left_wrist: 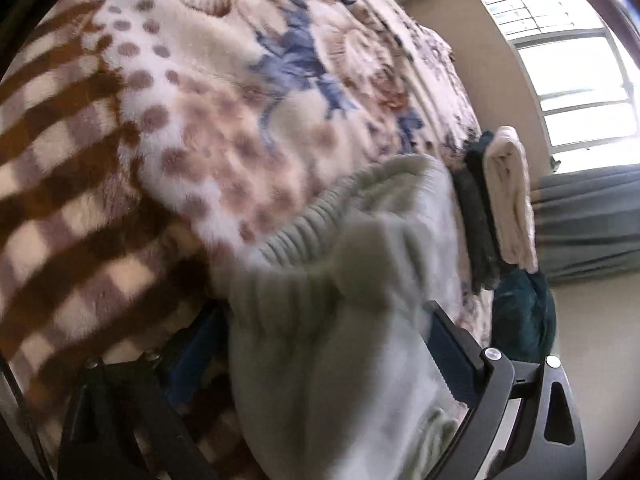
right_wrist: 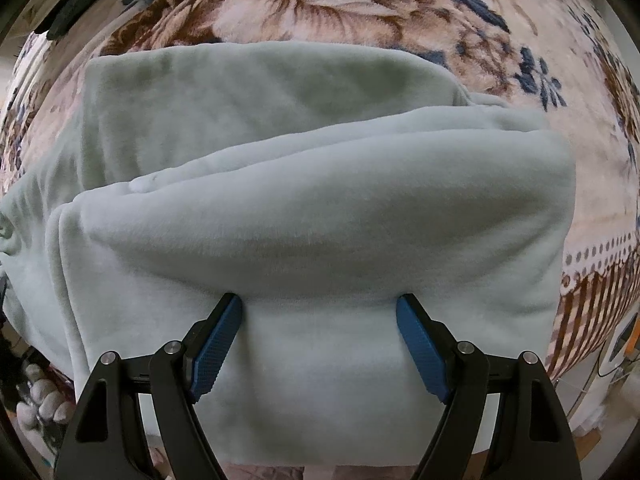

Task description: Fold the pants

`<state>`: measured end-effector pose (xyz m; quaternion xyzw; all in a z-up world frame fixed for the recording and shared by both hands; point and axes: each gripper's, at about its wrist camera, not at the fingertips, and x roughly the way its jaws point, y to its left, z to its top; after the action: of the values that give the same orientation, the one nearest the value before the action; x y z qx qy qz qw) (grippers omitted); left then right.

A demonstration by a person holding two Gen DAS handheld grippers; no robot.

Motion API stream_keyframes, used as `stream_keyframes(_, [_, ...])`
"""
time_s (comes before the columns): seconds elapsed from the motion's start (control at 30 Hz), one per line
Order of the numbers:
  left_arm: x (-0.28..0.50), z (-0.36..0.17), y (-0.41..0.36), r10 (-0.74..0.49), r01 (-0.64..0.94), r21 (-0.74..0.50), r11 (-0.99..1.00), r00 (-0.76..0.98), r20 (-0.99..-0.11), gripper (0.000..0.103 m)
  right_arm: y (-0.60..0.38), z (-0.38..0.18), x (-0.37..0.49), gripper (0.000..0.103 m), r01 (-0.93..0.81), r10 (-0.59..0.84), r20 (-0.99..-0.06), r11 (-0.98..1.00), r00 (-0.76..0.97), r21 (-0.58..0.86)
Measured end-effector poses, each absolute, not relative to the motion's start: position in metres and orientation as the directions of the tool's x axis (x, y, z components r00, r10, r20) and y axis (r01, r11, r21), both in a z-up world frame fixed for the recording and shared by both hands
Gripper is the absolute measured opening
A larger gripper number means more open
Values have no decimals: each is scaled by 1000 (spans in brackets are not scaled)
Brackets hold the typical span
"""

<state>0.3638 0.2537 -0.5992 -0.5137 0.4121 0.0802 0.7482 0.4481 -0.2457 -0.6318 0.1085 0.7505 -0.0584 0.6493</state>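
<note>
Pale green fleece pants [right_wrist: 312, 216] lie folded in thick layers on a floral plush blanket [right_wrist: 320, 0]. My right gripper [right_wrist: 320, 300] points straight down at them, open, both blue fingertips resting on the top layer near its front edge with nothing pinched. In the left wrist view the ribbed waistband end of the pants [left_wrist: 320, 280] bulges up between the fingers of my left gripper [left_wrist: 324, 308]. Its jaws stand wide apart, one on each side of the cloth. That view is blurred, and the left pad is partly in shadow.
Folded dark and cream clothes [left_wrist: 508, 200] stand in a stack at the bed's far edge, with a teal bundle [left_wrist: 524, 312] below them. Beyond are a window [left_wrist: 572, 68] and grey drapery [left_wrist: 592, 220]. The blanket [left_wrist: 240, 80] stretches away to the left.
</note>
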Motion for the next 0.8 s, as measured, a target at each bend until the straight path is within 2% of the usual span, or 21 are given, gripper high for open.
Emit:
stream_keyframes(0.13, [376, -608, 252, -289, -546, -685, 483, 639, -713, 95, -245, -634, 449, 82, 242, 91, -986, 969, -139, 56])
stream_keyframes(0.17, [376, -601, 249, -279, -535, -680, 502, 644, -712, 74, -245, -634, 449, 82, 240, 92, -986, 969, -139, 57])
stream_keyframes(0.23, [375, -582, 240, -222, -533, -625, 570, 632, -742, 50, -245, -634, 450, 82, 236, 94, -986, 970, -137, 60])
stream_keyframes(0.27, [372, -576, 237, -205, -535, -612, 582, 632, -747, 40, -245, -634, 450, 82, 235, 96, -986, 970, -135, 62])
stream_keyframes(0.3, [369, -570, 235, -186, -549, -591, 591, 620, -762, 37, -245, -634, 450, 82, 233, 96, -986, 970, -134, 62])
stream_keyframes(0.5, [357, -522, 214, -76, -570, -496, 655, 604, -793, 29, -246, -634, 447, 82, 234, 105, -988, 969, -117, 75])
stream_keyframes(0.53, [354, -514, 210, -72, -561, -493, 665, 608, -790, 26, -247, -633, 445, 82, 235, 110, -988, 969, -112, 81])
stream_keyframes(0.6, [350, -498, 197, -64, -540, -488, 686, 622, -780, 25, -250, -632, 443, 82, 237, 122, -987, 967, -108, 94])
stream_keyframes(0.8, [356, -445, 136, -149, -401, -520, 754, 667, -730, 23, -269, -625, 437, 82, 273, 184, -979, 950, -87, 154])
